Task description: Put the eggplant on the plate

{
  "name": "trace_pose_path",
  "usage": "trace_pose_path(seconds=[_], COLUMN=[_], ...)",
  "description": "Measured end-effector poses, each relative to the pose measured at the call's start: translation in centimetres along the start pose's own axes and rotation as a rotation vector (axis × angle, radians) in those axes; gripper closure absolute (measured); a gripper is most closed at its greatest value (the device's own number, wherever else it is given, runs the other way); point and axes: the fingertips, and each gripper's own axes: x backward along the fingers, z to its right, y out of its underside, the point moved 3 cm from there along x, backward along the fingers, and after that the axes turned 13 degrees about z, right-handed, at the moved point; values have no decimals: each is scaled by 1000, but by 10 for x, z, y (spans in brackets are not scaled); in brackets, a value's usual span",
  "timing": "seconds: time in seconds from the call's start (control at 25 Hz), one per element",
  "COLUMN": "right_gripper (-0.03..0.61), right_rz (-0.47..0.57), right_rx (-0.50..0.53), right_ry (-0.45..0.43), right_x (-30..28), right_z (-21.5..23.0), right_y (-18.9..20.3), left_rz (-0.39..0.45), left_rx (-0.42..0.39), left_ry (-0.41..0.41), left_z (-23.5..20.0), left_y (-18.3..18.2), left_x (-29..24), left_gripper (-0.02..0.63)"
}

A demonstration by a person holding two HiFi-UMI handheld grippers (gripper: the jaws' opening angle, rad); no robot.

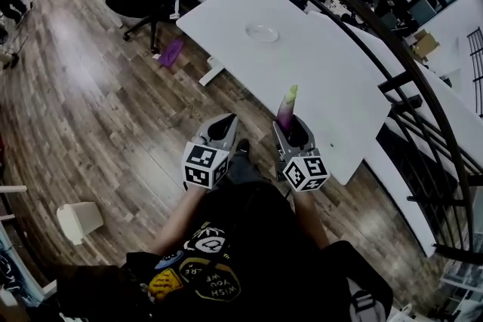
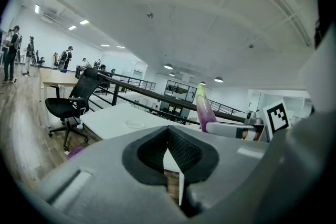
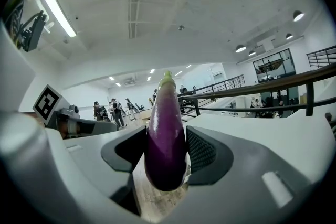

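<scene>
Glossy purple eggplant (image 3: 167, 113) (green-tipped) clamped in right gripper (image 3: 167, 153), left gripper (image 2: 168, 150) pinched shut.

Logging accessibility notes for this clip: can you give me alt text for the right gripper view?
The right gripper holds a purple eggplant upright between its jaws, green stem end up, filling the middle of the view. Beyond it lie a white table and a dark railing, with the left gripper at the left edge.
</scene>
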Motion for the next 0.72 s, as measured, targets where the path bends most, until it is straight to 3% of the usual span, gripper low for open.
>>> trace_pose_path(seconds=[0.28, 0.44, 0.72], right_gripper=[336, 336, 336], right_rz=[-10, 7, -36], right_rx=[-39, -36, -39], right_ry=[-29, -54, -67], right_x=[-66, -109, -140], right_z=[46, 73, 121], right_y=[3, -12, -12], left_rz=[11, 19, -4], left_rx=[25, -2, -6], left_ry=[-20, -21, -24], left_z=[-30, -46, -52], left_y=[-14, -28, -31], left_x=[-71, -120, -181], left_gripper=[612, 611, 612])
